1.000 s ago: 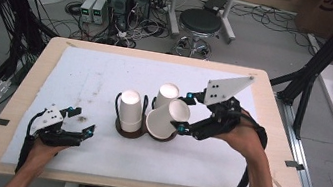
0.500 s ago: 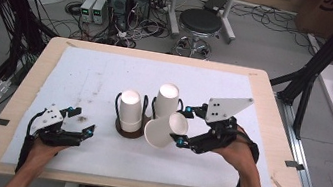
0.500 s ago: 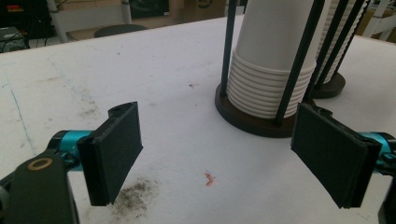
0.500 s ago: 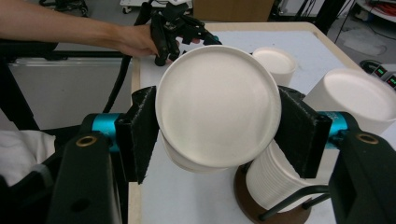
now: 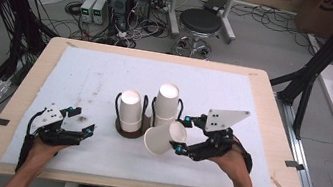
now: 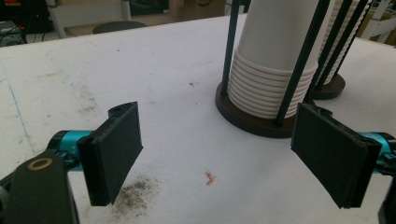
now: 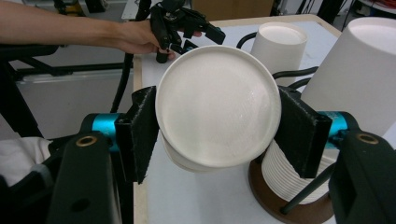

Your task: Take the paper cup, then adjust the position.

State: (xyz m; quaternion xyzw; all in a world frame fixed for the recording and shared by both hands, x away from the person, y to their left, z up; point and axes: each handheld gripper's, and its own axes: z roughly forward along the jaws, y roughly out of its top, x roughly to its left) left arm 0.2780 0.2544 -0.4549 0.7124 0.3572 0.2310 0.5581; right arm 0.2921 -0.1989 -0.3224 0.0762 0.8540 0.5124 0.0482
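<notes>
1. Right gripper (image 5: 182, 135): black ribbed pads clamp a smooth white paper cup (image 5: 163, 137), tilted on its side; its round base faces the right gripper view.
2. Just beyond the cup: two stacks of nested, ridged paper cups, the nearer stack (image 5: 166, 104) and farther stack (image 5: 131, 111), each upside down in a black wire holder on a dark round base (image 6: 243, 117).
3. Left gripper (image 5: 80, 121): jaws spread apart with nothing between them, resting on the stained white foam mat (image 5: 91, 74), well apart from the holders.

cup (image 5: 163, 136) before two stacks (image 5: 131, 110), in holder (image 5: 129, 129)
</notes>
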